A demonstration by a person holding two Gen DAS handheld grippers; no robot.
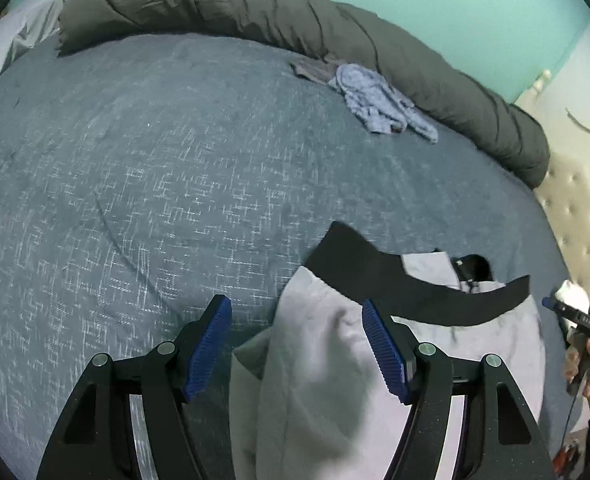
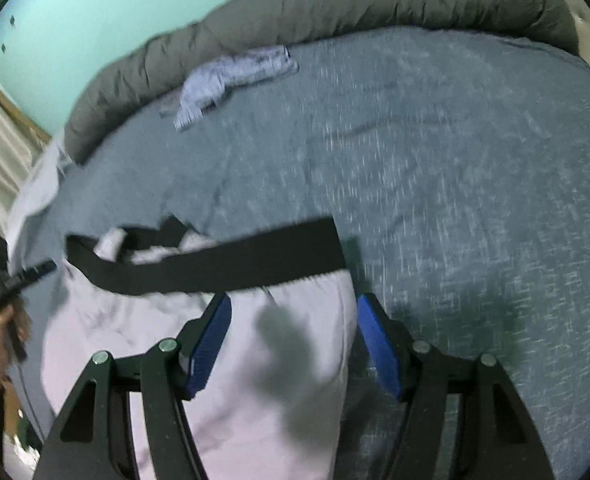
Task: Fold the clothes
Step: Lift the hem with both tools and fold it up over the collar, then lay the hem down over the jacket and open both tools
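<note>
A pale lilac-grey garment with a wide black elastic waistband lies spread on the blue-grey woven bedspread, filling the 5 o'clock part of the left wrist view and the 7 o'clock part of the right wrist view. The left gripper hangs over the garment's edge with its jaws standing apart: the blue ribbed pad at 4 o'clock lies over the pale cloth, the other over bare bedspread, and neither pinches anything. The right gripper is likewise spread wide, its blue pads to either side of the garment's edge just below the waistband, with no cloth clamped. A crumpled light-blue patterned garment lies well apart at 1 o'clock in the left view, just beside the rolled dark grey-green duvet that runs along the far side of the bed. Behind that is a turquoise wall, and a cream tufted headboard shows at 3 o'clock.
</note>
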